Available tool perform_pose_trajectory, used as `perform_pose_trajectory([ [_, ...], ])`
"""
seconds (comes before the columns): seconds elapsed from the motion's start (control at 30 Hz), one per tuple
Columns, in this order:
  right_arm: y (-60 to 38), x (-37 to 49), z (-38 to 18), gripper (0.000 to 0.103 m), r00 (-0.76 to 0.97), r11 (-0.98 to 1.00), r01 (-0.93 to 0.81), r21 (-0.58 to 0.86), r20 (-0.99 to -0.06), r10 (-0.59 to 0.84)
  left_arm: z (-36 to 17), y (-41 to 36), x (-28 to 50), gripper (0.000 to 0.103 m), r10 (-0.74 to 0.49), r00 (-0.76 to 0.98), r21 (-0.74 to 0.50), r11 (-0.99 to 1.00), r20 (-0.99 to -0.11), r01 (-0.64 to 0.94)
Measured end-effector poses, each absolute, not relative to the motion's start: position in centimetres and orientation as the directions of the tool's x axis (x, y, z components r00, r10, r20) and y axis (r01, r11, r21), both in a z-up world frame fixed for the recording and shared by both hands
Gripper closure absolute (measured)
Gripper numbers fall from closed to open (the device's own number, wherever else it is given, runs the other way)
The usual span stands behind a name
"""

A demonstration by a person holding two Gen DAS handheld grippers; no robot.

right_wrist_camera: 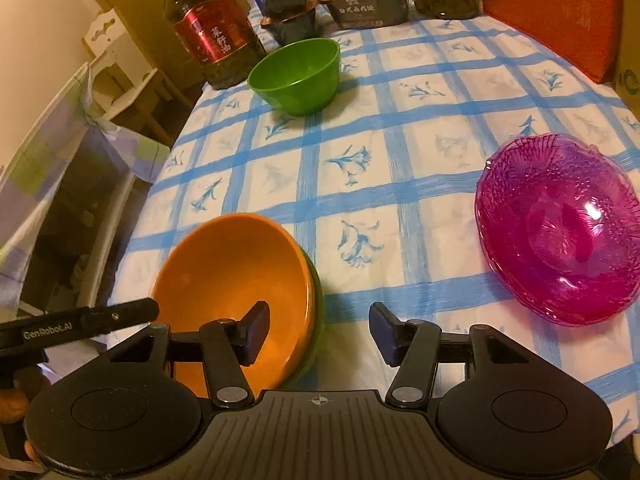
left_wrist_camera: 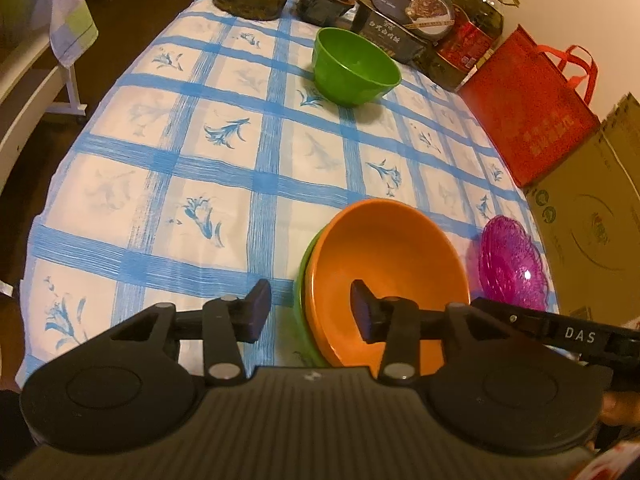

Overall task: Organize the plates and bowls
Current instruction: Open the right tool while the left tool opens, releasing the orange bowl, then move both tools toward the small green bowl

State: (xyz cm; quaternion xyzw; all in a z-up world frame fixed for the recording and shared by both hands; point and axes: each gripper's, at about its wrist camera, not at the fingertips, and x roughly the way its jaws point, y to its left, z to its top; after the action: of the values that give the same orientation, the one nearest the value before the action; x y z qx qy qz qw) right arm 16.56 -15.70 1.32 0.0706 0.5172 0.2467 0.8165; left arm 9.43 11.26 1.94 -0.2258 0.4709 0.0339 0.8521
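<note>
An orange bowl (left_wrist_camera: 386, 272) sits nested in a green bowl (left_wrist_camera: 301, 280) at the near edge of the table; the pair also shows in the right wrist view (right_wrist_camera: 232, 272). My left gripper (left_wrist_camera: 310, 312) is open and straddles the stack's left rim, empty. My right gripper (right_wrist_camera: 320, 332) is open and straddles the stack's right rim, empty. A second green bowl (left_wrist_camera: 354, 66) stands alone at the far side, also in the right wrist view (right_wrist_camera: 296, 74). A stack of pink glass plates (right_wrist_camera: 560, 228) lies to the right, also in the left wrist view (left_wrist_camera: 512, 264).
A blue-checked tablecloth (left_wrist_camera: 192, 168) covers the round table. Oil bottles (right_wrist_camera: 212, 36), dark food boxes (left_wrist_camera: 404, 20) and a red bag (left_wrist_camera: 532, 112) line the far edge. A cardboard box (left_wrist_camera: 592, 216) stands at the right. A white shelf (right_wrist_camera: 52, 184) stands left of the table.
</note>
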Motion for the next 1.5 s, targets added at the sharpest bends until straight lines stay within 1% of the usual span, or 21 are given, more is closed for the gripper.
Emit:
perform_pose_trajectory([
  [0.1,-15.5,15.9,1.4,0.047,0.332,0.868,-0.336,0.366,-0.816,0.473,2.5,10.6,9.0,0.057,-0.139,0.556,-0.324,0.912,-0.819,-0.25],
  [0.13,-15.4,15.7,1.4,0.047,0.328,0.865,-0.34,0.368,-0.816,0.476,2.6,10.4,8.8,0.053,-0.134,0.558,-0.315,0.918,-0.819,-0.242],
  [0.33,-15.2,14.9,1.7,0.047,0.329,0.865,-0.357,0.352,-0.82,0.469,3.1,9.8,8.1,0.044,-0.134,0.563,-0.306,0.925,-0.815,-0.224],
  [0.53,-15.3,14.8,2.0,0.047,0.333,0.866,-0.357,0.349,-0.819,0.467,3.5,9.7,8.0,0.04,-0.139,0.567,-0.308,0.927,-0.812,-0.214],
  [0.77,-15.3,16.0,3.1,0.047,0.315,0.852,-0.346,0.393,-0.807,0.5,5.3,10.5,10.0,0.037,-0.168,0.581,-0.324,0.93,-0.796,-0.175],
  [0.97,-15.4,18.9,4.9,0.047,0.312,0.837,-0.328,0.438,-0.786,0.534,6.9,11.5,14.0,0.035,-0.205,0.576,-0.342,0.929,-0.791,-0.139],
  [1.13,-15.1,23.0,5.7,0.047,0.314,0.836,-0.308,0.454,-0.781,0.54,7.9,12.3,18.6,0.034,-0.19,0.584,-0.316,0.941,-0.789,-0.121],
  [1.23,-14.7,26.2,6.0,0.047,0.327,0.838,-0.292,0.461,-0.775,0.541,7.7,13.5,22.0,0.034,-0.192,0.579,-0.325,0.936,-0.792,-0.135],
  [1.33,-14.0,29.2,6.1,0.047,0.338,0.836,-0.284,0.469,-0.767,0.545,7.2,14.4,25.3,0.034,-0.172,0.577,-0.306,0.941,-0.799,-0.143],
  [1.5,-12.0,34.4,5.6,0.047,0.356,0.845,-0.288,0.45,-0.769,0.531,5.8,15.9,30.4,0.034,-0.154,0.579,-0.299,0.94,-0.801,-0.164],
])
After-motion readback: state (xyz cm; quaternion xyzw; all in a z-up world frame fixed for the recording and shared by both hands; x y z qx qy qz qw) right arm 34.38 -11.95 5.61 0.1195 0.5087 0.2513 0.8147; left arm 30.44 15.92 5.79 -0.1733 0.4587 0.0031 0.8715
